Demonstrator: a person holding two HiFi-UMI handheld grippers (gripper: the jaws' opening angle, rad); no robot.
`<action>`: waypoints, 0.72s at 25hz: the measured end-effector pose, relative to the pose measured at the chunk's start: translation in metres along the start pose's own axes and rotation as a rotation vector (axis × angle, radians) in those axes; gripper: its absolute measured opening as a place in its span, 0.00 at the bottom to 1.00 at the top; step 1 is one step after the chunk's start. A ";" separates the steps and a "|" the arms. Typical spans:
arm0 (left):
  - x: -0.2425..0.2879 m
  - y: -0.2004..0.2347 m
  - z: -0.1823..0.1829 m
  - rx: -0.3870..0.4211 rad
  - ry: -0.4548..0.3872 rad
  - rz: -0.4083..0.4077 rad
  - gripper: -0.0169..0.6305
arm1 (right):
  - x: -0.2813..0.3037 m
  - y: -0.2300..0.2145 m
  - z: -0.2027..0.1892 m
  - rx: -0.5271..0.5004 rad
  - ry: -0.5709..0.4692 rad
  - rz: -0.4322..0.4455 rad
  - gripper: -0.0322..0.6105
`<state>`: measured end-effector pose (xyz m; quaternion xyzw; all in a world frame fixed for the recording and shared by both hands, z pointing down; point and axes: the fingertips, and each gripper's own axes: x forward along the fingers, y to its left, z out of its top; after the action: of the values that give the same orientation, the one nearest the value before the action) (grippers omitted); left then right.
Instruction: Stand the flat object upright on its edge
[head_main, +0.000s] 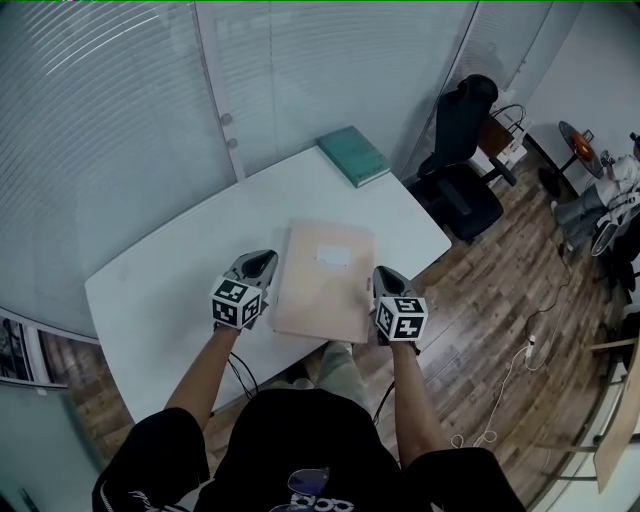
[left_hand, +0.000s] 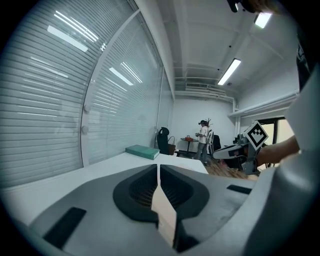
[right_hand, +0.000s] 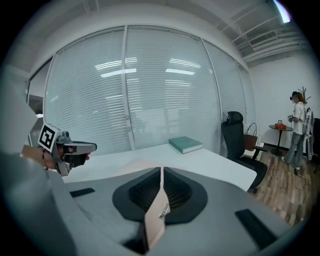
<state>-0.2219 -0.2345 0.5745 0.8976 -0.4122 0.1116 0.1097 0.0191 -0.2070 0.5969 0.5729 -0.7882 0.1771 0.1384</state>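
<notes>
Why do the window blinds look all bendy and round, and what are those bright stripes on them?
Left gripper view: the wide lens bows the blinds into curves; the stripes are ceiling lights mirrored in the glass. Right gripper view: same bulge, dark corners, and the flat object near the lens looks soft. Head view: the table edges bend too; light is even, shadows faint.

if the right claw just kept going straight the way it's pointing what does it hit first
Probably the white table: the right claw, shut on the tan folder, tilts slightly downward. Further on, the teal book lies just right of that line, though depth is hard to judge.
</notes>
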 end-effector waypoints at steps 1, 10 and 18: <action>0.001 -0.001 0.000 -0.004 -0.001 -0.011 0.06 | -0.001 -0.001 -0.001 0.003 0.000 0.000 0.09; 0.013 -0.012 -0.019 -0.043 0.076 -0.089 0.35 | 0.003 0.000 -0.026 0.035 0.080 0.075 0.37; 0.027 -0.021 -0.054 -0.102 0.195 -0.147 0.52 | 0.017 -0.004 -0.062 0.089 0.172 0.100 0.47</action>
<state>-0.1942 -0.2251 0.6318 0.9035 -0.3379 0.1689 0.2026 0.0189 -0.1954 0.6605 0.5213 -0.7922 0.2672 0.1709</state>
